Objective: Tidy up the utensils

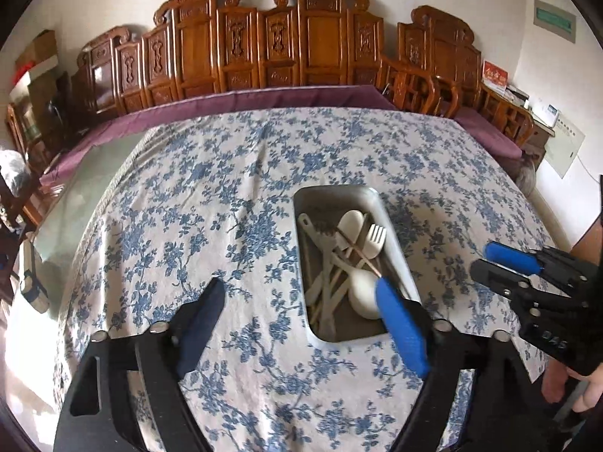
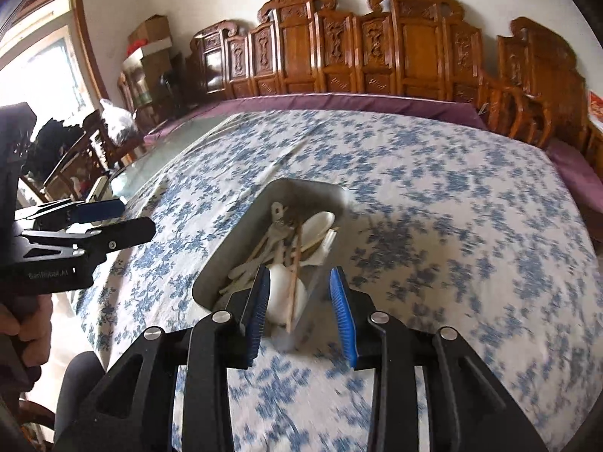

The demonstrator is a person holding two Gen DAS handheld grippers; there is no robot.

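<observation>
A metal tray (image 1: 399, 260) on the floral tablecloth holds several cream utensils: a fork (image 1: 373, 241), spoons (image 1: 352, 222), a slotted spatula (image 1: 320, 237) and a thin brown chopstick (image 1: 358, 250). My left gripper (image 1: 301, 293) is open and empty, its right finger over the tray's near end. My right gripper (image 2: 301, 293) is open and empty, just above the near end of the tray (image 2: 211, 271), over a white spoon bowl (image 2: 282, 297) and a chopstick (image 2: 294, 275). The right gripper also shows at the right of the left wrist view (image 1: 490, 261). The left gripper shows at the left of the right wrist view (image 2: 132, 218).
The blue-flowered tablecloth (image 1: 226, 207) covers a table with a purple edge (image 1: 264, 98). Carved wooden chairs (image 1: 301, 37) line the far side. Boxes (image 2: 150, 37) and clutter stand at the left by a window.
</observation>
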